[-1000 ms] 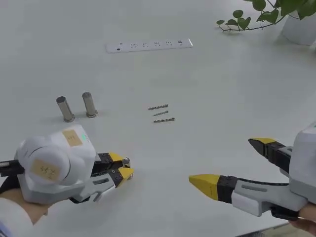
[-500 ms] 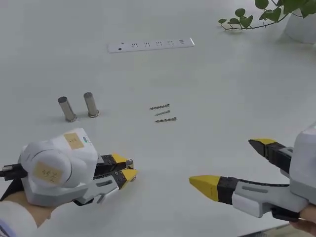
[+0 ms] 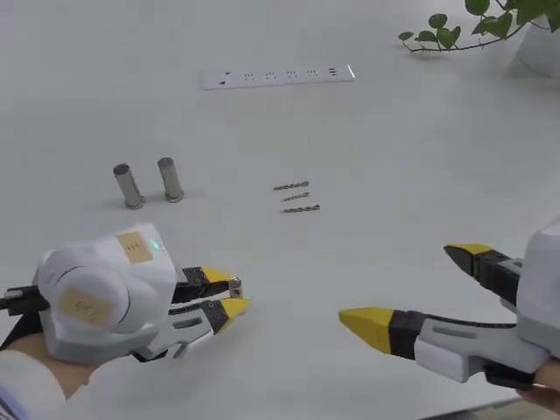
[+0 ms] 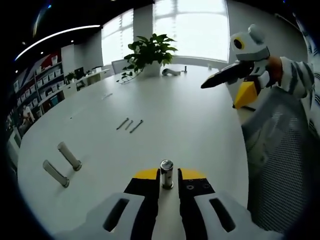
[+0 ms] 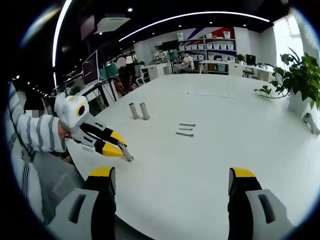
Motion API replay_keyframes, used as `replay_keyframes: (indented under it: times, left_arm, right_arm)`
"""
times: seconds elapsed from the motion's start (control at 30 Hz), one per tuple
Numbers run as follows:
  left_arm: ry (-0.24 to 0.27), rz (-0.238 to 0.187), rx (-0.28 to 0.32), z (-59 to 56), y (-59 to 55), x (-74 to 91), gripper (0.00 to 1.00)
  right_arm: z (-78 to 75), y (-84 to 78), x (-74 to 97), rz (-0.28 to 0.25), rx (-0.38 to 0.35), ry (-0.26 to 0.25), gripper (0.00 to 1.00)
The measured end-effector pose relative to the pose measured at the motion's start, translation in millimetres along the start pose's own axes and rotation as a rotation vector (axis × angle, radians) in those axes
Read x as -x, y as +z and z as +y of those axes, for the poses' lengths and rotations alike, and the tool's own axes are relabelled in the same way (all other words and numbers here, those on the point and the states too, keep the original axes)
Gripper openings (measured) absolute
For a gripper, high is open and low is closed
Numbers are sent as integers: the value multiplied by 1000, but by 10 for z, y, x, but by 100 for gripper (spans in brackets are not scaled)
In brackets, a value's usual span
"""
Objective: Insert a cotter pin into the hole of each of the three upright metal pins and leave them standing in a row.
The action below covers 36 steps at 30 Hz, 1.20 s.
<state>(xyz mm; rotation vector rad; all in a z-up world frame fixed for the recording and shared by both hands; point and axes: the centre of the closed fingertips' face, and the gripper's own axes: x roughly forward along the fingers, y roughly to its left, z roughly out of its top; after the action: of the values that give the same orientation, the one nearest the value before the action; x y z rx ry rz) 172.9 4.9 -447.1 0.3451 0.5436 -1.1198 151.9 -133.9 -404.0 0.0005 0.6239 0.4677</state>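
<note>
My left gripper (image 3: 229,294) is shut on a metal pin (image 4: 166,174) near the table's front left; the pin (image 5: 126,152) stands between the yellow tips. Two more metal pins (image 3: 128,185) (image 3: 170,179) stand upright side by side at the left, beyond that gripper. Three cotter pins (image 3: 296,197) lie in a short stack at the table's middle (image 4: 129,124) (image 5: 184,129). My right gripper (image 3: 418,284) hovers open at the front right, well short of the cotter pins, with nothing between its fingers (image 5: 103,175).
A white power strip (image 3: 277,76) lies at the back of the white table (image 3: 394,175). A potted plant (image 3: 490,22) stands at the back right corner. A person sits at a far desk (image 5: 121,70).
The left gripper, still holding its pin, has edged slightly right. The head camera has shifted, so the whole scene sits a little to the right. The right gripper has hardly moved.
</note>
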Motion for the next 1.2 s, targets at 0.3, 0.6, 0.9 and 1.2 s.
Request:
replay_keyframes:
  times: [0.3,0.6,0.9,1.2]
  left_arm:
    - [-1,-65,52,-31,77,301,36]
    - [18,-143,147,-53,173,573,67]
    - [71,-145,174,-69,126,765,94]
    - [113,-167,227,-166,104,870,99]
  right_arm:
    - [80,72,-61,10,36,24,91]
    - [177,252,-129,11,113,64,90]
    - [266,460,-211,4,182,100,89]
    - [270,595,-251,5,251,118,87]
